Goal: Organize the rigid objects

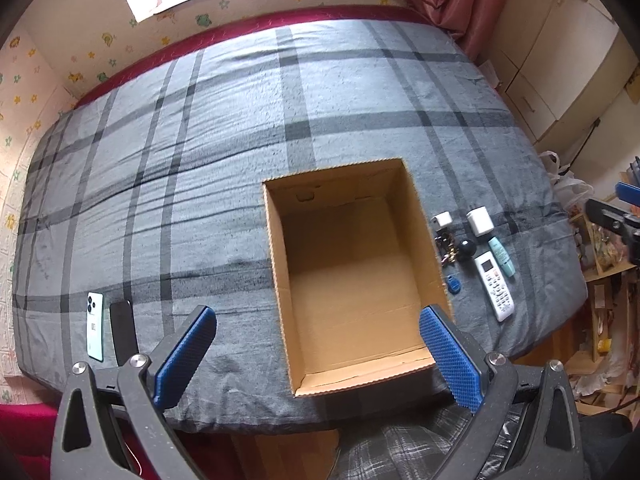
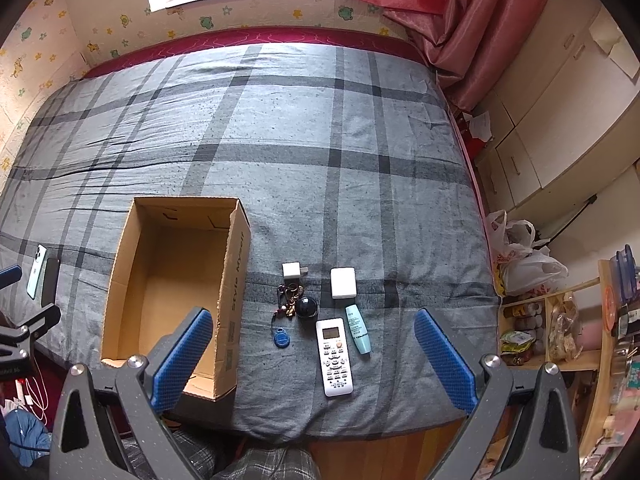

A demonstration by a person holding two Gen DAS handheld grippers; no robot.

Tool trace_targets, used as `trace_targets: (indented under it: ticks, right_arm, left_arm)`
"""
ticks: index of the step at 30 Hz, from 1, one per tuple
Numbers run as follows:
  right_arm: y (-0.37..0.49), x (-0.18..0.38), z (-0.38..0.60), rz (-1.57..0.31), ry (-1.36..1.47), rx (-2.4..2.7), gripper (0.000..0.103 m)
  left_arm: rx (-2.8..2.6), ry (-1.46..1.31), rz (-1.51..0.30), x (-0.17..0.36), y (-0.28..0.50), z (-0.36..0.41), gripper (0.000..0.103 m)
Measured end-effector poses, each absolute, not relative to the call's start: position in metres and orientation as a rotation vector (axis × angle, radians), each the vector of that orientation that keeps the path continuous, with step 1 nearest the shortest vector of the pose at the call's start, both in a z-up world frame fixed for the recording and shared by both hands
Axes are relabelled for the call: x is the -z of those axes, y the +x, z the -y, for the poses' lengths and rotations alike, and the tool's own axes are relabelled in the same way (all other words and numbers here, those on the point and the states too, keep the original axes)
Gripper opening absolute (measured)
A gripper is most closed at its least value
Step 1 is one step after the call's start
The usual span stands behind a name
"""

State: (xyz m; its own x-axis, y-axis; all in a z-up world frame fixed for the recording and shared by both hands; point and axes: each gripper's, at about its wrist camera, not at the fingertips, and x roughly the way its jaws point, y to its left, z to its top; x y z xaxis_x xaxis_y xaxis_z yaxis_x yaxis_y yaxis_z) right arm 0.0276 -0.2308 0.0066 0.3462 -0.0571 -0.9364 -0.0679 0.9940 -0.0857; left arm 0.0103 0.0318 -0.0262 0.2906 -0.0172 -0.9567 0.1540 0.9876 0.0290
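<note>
Both grippers hang above the near edge of the bed, jaws spread wide, holding nothing: right gripper [image 2: 312, 360] over the small items, left gripper [image 1: 318, 354] over the box.

Task things: cardboard box [image 2: 124, 280], open-topped and empty, sits on the plaid blanket [image 2: 320, 140]. Just to its right, in a loose cluster: white remote [image 2: 334, 356], teal tube [image 2: 357, 328] just beside it, blue key fob [image 2: 281, 338], keychain bunch [image 2: 289, 300] touching a dark ball [image 2: 306, 307], small white charger [image 2: 292, 272], white square adapter [image 2: 343, 283]. None boxed yet, so my read is the job is at its start.

Step in hand, as I judge it: first pick with the right gripper. Remote lies nearest and squarest to it. Close across the narrow width, mid-body, fingers clear of the tube. Blanket is soft, so press down lightly before closing or the pads skate over. Lower into the box rather than drop. Ball may roll; keychain will dangle and could snag the box rim.

Left of the box: two phones, mint phone [image 1: 95, 326] and black phone [image 1: 124, 332], side by side, in left gripper's reach.

Writing: box side reads roughly "Style My…", rest unclear. Remote buttons and tube label too small to read.
</note>
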Motion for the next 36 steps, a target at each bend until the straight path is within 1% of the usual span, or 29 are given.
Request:
trace_targets:
  ticks: [10,25,33,34,36]
  right_arm:
    - [0.023,0.026,0.235,-1.251,-0.102,0.036,0.103]
    - [0.013,0.072,0.240,-1.313,-0.046,0.139,0.103]
    - [0.008,0.092,0.245,-1.328,-0.030,0.170,0.103]
    - [0.008,0.095,0.246,-1.332,-0.027,0.172,0.103]
    - [0.008,0.100,0.249,-1.341,-0.024,0.178,0.103]
  left_arm:
    - [0.105,0.101,-1.323,0.084,0.025,-0.062,0.103]
    - [0.141,0.106,-1.421,0.184,0.055,-0.089,0.103]
    - [0.154,0.108,-1.450,0.217,0.063,-0.093,0.103]
    - [0.153,0.101,-1.453,0.219,0.063,-0.093,0.103]
    - [0.156,0.090,-1.455,0.220,0.064,-0.093,0.096]
